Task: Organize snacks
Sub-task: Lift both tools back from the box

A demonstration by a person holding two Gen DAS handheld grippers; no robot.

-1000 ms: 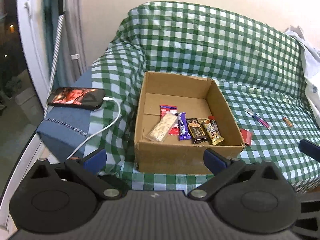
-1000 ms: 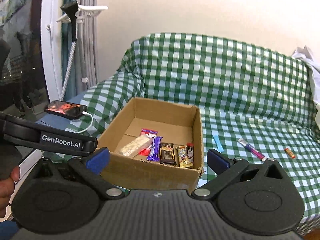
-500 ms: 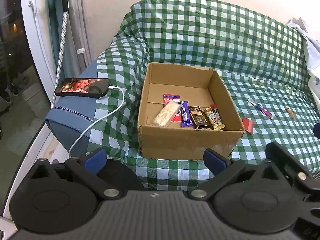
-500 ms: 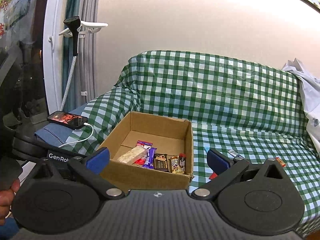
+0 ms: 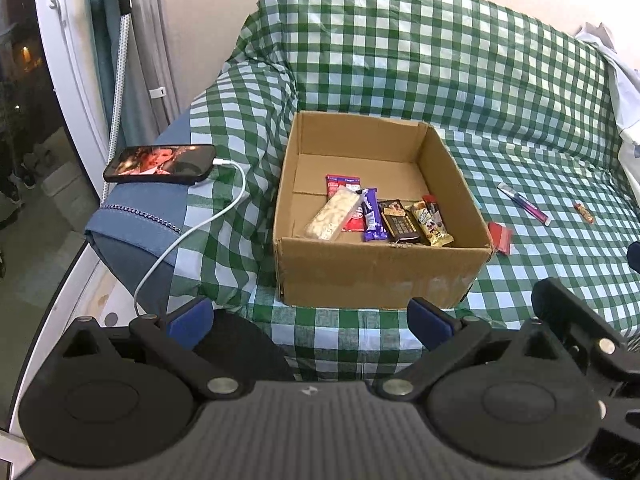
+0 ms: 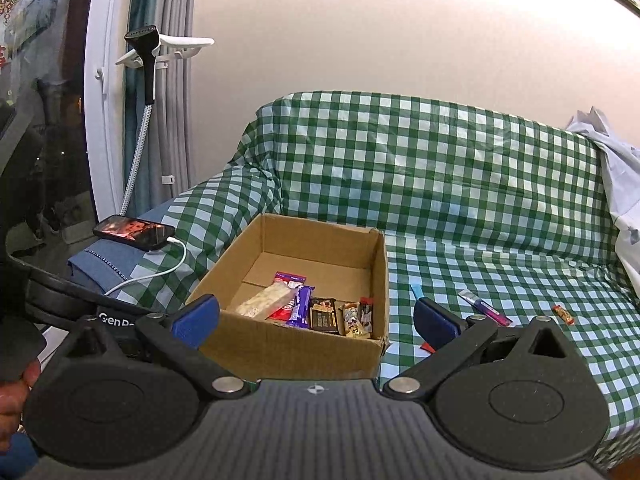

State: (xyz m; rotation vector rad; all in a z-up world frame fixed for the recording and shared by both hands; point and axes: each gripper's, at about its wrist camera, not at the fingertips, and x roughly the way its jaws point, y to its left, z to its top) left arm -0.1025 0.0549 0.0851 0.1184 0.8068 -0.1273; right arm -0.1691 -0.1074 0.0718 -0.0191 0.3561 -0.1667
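Left tool (image 5: 310, 318) and right tool (image 6: 316, 318) both gape empty before the cardboard box (image 5: 380, 276) of snacks

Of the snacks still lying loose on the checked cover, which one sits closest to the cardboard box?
The red packet, right beside the cardboard box at its near right corner. The purple stick and the small orange candy lie farther out to the right.

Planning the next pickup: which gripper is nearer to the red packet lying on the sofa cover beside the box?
Right. The right gripper hangs just short of the red packet, near the box's right corner. The left gripper faces the box's front wall, further left.
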